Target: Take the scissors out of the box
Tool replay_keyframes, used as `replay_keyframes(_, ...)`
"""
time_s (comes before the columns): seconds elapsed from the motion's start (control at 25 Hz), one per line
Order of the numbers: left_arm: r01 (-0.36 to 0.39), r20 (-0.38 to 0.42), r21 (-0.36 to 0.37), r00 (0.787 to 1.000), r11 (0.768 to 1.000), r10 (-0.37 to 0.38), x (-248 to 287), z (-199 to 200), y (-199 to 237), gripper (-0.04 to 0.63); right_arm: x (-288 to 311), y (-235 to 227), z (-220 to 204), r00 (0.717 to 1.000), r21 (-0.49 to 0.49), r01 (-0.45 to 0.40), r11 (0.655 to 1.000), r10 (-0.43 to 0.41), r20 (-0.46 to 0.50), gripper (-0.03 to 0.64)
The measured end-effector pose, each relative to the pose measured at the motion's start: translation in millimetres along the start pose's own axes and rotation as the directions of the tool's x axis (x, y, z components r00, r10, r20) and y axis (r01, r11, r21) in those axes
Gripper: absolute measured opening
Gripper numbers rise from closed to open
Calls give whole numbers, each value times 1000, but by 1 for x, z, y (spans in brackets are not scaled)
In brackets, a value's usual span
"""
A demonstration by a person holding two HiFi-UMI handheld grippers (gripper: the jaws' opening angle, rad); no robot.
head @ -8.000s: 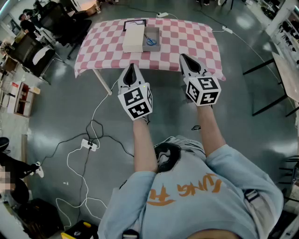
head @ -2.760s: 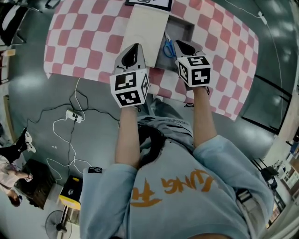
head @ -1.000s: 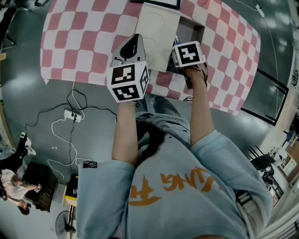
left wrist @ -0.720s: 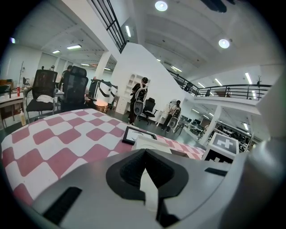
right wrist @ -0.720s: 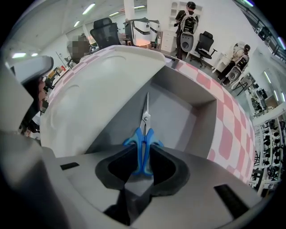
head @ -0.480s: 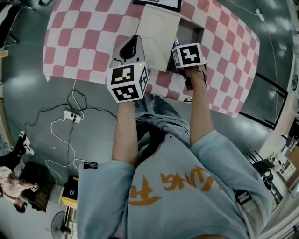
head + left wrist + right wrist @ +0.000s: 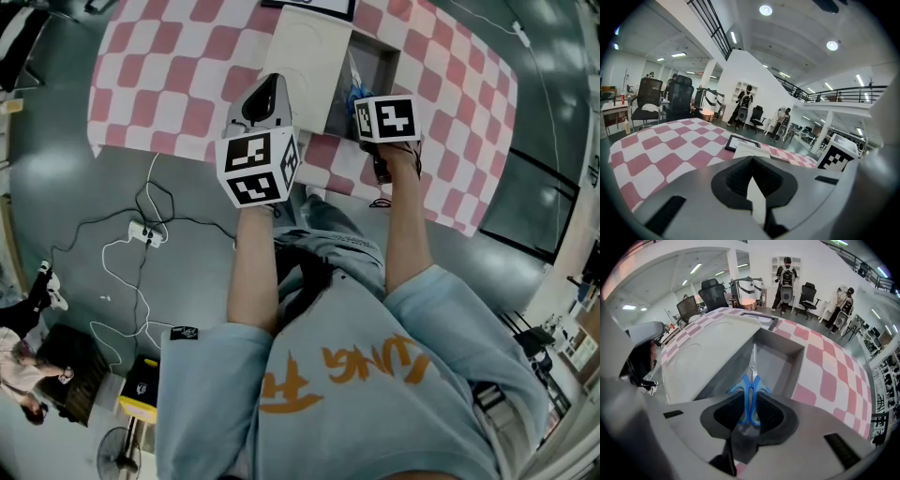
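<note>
Blue-handled scissors [image 7: 751,394] hang over the open grey box [image 7: 776,364], blades pointing away into it. My right gripper [image 7: 751,414] is shut on their handles, its jaws having just been closing on them. In the head view the scissors [image 7: 352,92] show just ahead of the right gripper [image 7: 364,101], above the box [image 7: 380,61]. My left gripper [image 7: 265,94] hovers at the table's near edge beside the cream lid [image 7: 309,52], shut with nothing in it. In the left gripper view, the left gripper [image 7: 752,161] points level across the table.
The pink-and-white checked table [image 7: 178,84] carries a black-framed sheet [image 7: 309,7] behind the box. A power strip and cables [image 7: 150,230] lie on the floor at the left. Office chairs and people stand far behind the table.
The right gripper has risen from the box with the scissors, which now show above it. The left gripper has lifted slightly.
</note>
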State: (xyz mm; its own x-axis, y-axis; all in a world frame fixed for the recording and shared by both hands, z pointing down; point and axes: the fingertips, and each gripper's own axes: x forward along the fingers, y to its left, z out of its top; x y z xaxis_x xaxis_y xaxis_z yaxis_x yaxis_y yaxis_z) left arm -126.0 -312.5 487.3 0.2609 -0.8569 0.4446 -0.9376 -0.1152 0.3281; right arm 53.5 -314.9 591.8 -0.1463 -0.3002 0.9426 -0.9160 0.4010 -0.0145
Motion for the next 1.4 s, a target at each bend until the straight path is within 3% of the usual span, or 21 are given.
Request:
replay_keyframes(0.32,2,41,-12,999,1000,-2,-18,-4,-24,17,-36,-7,-3,994,-54,24,998,-17,112,83)
replay_keyframes(0.64,-20,81,-28,996,999,22,-53,-16,-47,17,-80,0,-6,961,-116,-24,993,55,272,83)
replay_keyframes(0.84,-49,126,-37,991,998,54,-77,-17,-59,17,-116,4,-8,916,-160,-46,986,106,386,83)
replay_keyframes(1.16,-62,195,8,979,998,60,-113,-3,-97,17,-179,-11,-10,824,-163,-63,985,143,548,83)
replay_keyframes(1.4,-104,282,78,956,991,78,-138,35,-110,17,-223,-8,5,720,-177,-100,979,194,666,83)
